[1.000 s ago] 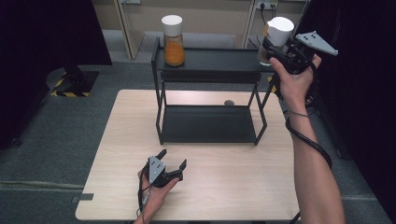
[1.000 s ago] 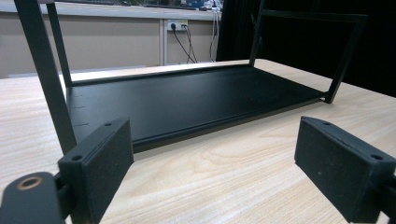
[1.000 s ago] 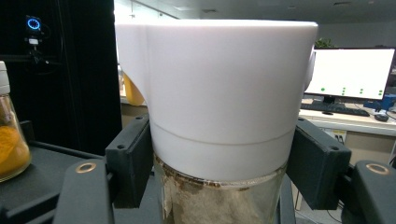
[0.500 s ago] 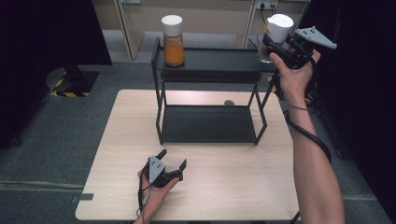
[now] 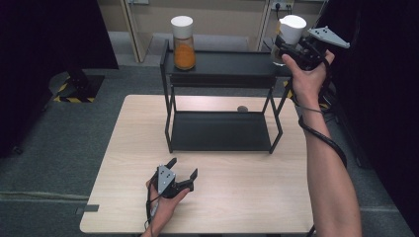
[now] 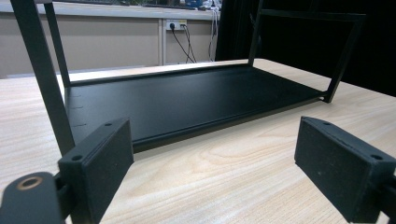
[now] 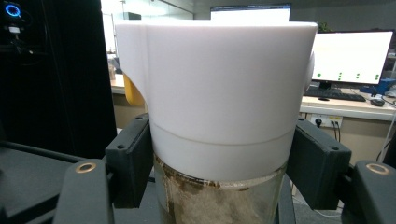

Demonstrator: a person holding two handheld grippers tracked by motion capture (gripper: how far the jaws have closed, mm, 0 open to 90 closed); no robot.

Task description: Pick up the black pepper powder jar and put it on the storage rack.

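Jar (image 7: pixel 219 116) with the white cap sits clamped between the pads of my right gripper (image 5: pixel 291 47), which press on it just below the cap; brownish contents show through the glass. I hold it at the right end of the black rack's (image 5: pixel 222 64) top shelf, and compared with a second ago it has barely shifted. My left gripper (image 5: pixel 180 177) rests low over the wooden table (image 5: pixel 247 197) in front of the rack, jaws spread wide with nothing between them, unmoved since then. An orange-filled jar (image 5: pixel 184 44) stands at the shelf's left end.
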